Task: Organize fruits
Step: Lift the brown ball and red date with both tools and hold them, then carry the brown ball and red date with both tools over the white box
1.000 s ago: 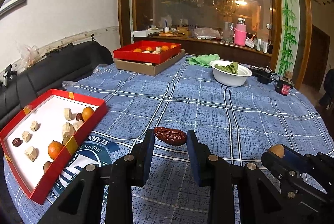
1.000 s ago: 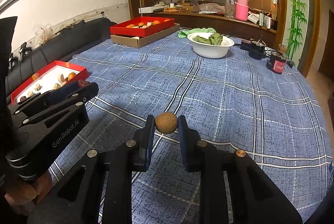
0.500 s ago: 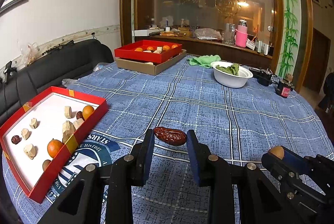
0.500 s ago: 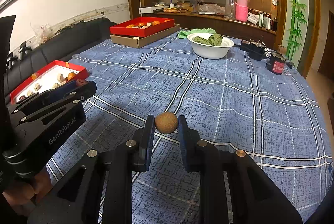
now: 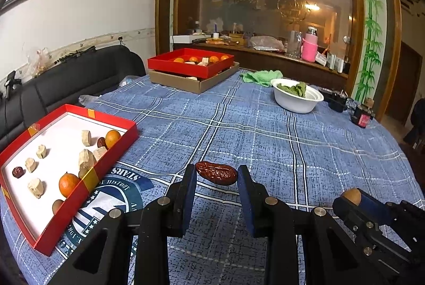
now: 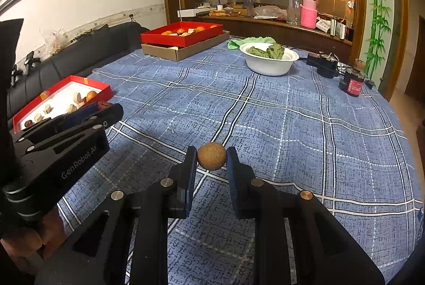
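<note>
My left gripper is shut on a wrinkled dark red date, held above the blue plaid tablecloth. My right gripper is shut on a small round brown fruit, also held off the cloth. A red tray with a white floor lies at the left, holding oranges, pale chunks and dark dates. In the left wrist view the right gripper shows at the lower right with its brown fruit. In the right wrist view the left gripper reaches in from the left.
A second red tray of fruit rests on a cardboard box at the far side. A white bowl of green leaves, a green cloth and a small red jar stand far right. A black sofa borders the table's left.
</note>
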Demonstrator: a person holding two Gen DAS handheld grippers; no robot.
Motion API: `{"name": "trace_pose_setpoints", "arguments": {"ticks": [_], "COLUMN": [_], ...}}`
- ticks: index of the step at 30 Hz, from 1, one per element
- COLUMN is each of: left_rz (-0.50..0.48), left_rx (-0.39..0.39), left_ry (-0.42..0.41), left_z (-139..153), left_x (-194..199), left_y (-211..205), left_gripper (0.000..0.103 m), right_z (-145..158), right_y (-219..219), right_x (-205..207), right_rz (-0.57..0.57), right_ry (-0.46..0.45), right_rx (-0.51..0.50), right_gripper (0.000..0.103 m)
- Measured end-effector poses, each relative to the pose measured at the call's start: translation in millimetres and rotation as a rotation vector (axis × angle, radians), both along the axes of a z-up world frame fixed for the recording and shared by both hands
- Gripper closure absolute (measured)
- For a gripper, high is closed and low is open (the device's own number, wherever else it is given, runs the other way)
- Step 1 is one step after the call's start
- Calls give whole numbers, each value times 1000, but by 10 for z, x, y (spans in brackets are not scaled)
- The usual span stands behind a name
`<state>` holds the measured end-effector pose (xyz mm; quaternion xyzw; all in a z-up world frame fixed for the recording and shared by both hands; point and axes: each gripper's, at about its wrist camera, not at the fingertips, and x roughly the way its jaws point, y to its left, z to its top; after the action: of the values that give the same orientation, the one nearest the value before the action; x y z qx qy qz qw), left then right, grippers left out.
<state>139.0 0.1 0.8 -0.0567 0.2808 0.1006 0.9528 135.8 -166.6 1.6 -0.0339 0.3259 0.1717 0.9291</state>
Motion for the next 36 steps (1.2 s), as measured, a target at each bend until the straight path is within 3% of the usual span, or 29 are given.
{"name": "trace_pose_setpoints", "arguments": {"ticks": [4, 10, 22, 36], "left_rz": [23, 109, 316, 432], "left_rx": [-47, -47, -78, -97], "left_ry": [40, 41, 77, 138], "left_z": [71, 280, 192, 32], "left_x": [-59, -293, -677, -754], "left_y": [144, 575, 1669, 2370], "left_gripper": [73, 73, 73, 73], "right_z": [6, 72, 336, 413], "right_y": [-4, 174, 1252, 2181], "right_x": [23, -8, -123, -75], "right_rz": [-14, 39, 274, 435], "right_ry": [5, 23, -1, 28], "right_rx": [-16, -35, -49, -62], "right_gripper": [82, 82, 82, 81]}}
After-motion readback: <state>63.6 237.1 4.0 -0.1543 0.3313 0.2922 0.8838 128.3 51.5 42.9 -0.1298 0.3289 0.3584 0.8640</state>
